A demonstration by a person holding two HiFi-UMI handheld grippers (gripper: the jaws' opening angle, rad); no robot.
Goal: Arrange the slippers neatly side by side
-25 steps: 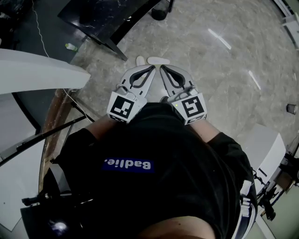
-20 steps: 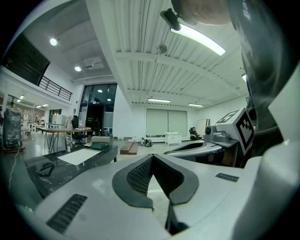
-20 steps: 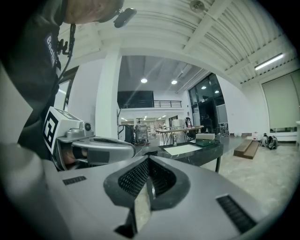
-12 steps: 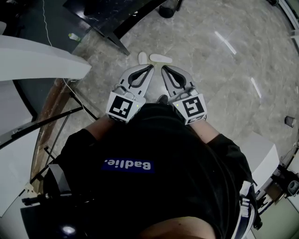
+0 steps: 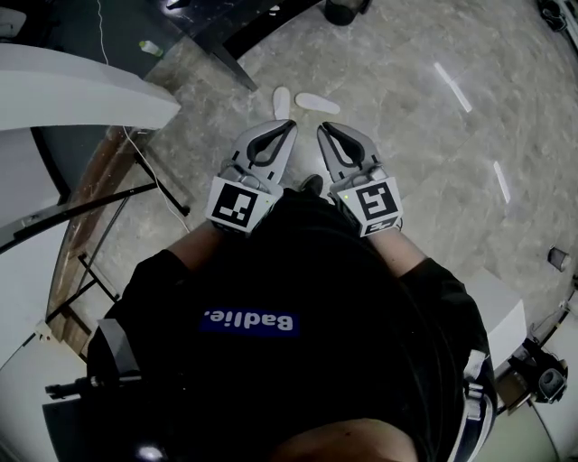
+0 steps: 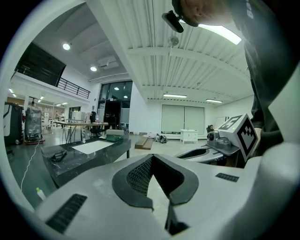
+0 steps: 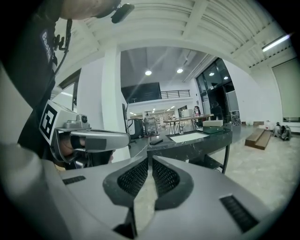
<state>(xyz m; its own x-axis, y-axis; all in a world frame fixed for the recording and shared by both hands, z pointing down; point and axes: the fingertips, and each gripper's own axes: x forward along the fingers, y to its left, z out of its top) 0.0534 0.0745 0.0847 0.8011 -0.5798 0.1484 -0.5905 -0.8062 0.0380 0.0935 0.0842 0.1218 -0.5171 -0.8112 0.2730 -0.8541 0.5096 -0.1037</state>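
Two white slippers lie on the marble floor just beyond my grippers in the head view. The left slipper (image 5: 283, 101) looks narrow and points away; the right slipper (image 5: 316, 103) lies flatter and angled to the right. My left gripper (image 5: 291, 126) and right gripper (image 5: 323, 128) are held side by side in front of the person's dark shirt, above the floor, tips toward the slippers. Both are shut with nothing between the pads. The slippers do not show in either gripper view, where the left gripper (image 6: 152, 157) and right gripper (image 7: 149, 159) point level across the room.
A black table (image 5: 237, 27) stands on the floor beyond the slippers, with a small bottle (image 5: 150, 47) left of it. A white curved counter (image 5: 81, 99) and a wooden edge with cables (image 5: 108, 180) lie at the left. White equipment (image 5: 506, 307) stands at the right.
The head view has shifted, so the table and slippers sit a little higher and further right in the frame. Both grippers stay shut and side by side.
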